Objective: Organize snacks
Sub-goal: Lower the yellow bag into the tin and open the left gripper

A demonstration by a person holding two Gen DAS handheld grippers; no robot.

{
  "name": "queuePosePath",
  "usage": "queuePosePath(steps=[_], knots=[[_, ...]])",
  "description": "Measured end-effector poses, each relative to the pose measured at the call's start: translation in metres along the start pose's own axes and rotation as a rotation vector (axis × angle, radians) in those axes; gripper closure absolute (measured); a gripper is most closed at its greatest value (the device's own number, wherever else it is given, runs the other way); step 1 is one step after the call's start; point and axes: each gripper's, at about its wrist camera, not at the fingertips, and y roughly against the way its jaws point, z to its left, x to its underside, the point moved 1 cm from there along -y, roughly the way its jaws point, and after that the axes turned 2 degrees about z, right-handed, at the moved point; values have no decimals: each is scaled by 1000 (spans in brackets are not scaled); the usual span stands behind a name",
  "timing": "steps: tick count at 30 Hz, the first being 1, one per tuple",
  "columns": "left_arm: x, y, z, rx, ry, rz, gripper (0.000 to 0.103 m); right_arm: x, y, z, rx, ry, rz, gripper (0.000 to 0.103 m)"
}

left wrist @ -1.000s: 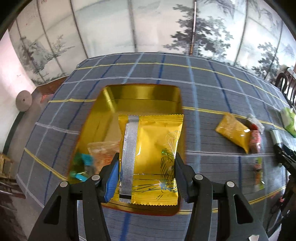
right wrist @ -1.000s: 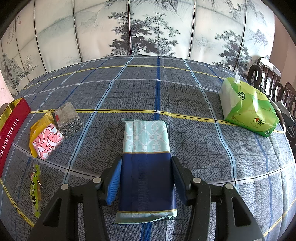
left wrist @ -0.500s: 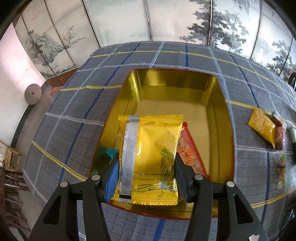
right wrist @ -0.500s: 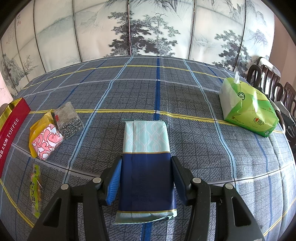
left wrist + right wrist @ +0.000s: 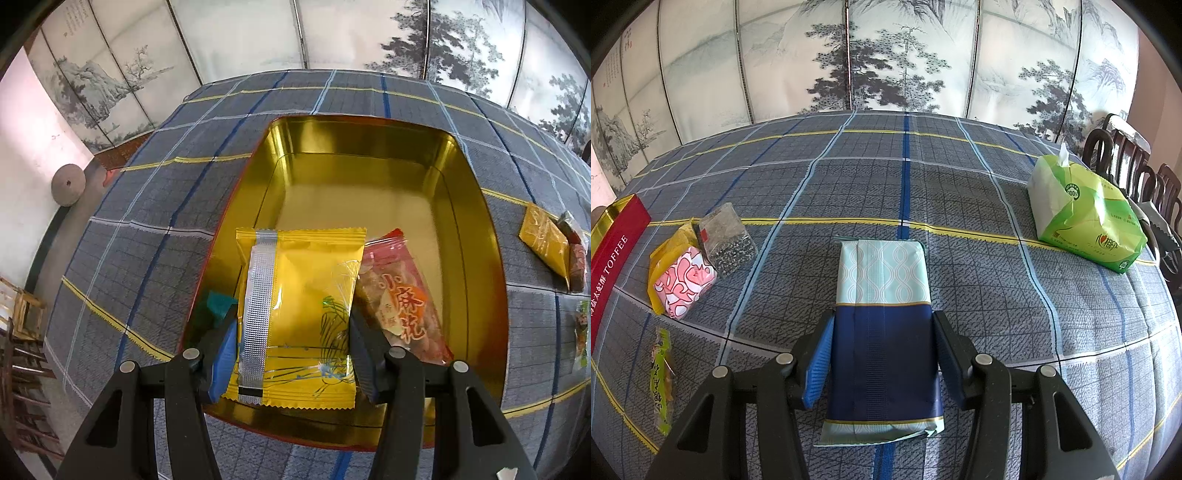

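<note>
My left gripper (image 5: pixel 291 354) is shut on a yellow snack packet (image 5: pixel 299 310) with a silver seam, held over the near end of the open gold tin (image 5: pixel 369 184). In the tin lie a red-orange snack bag (image 5: pixel 402 295) to the right and a teal wrapper (image 5: pixel 218 306) to the left. My right gripper (image 5: pixel 882 354) is shut on a navy and pale blue packet (image 5: pixel 884 328) that lies lengthwise on the plaid tablecloth (image 5: pixel 960 206).
Left of the right gripper lie a yellow and pink packet (image 5: pixel 679 277), a clear bag of dark bits (image 5: pixel 727 240), a green snack strip (image 5: pixel 661 373) and the tin's red side (image 5: pixel 613 266). A green tissue pack (image 5: pixel 1082 218) sits at the right, with chairs (image 5: pixel 1137 177) beyond.
The left gripper with the yellow packet moved over the tin and lower; the tin now fills the view and the red-orange bag shows. The right gripper kept still.
</note>
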Motion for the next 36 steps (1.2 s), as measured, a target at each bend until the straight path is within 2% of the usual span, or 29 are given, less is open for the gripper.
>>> queuePosePath(steps=[16, 36], knots=[[2, 1, -1, 6, -23, 3, 47, 0, 0, 2, 0, 1, 0, 50], [5, 33, -2, 26, -45, -69, 36, 1, 0, 2, 0, 2, 0, 50]])
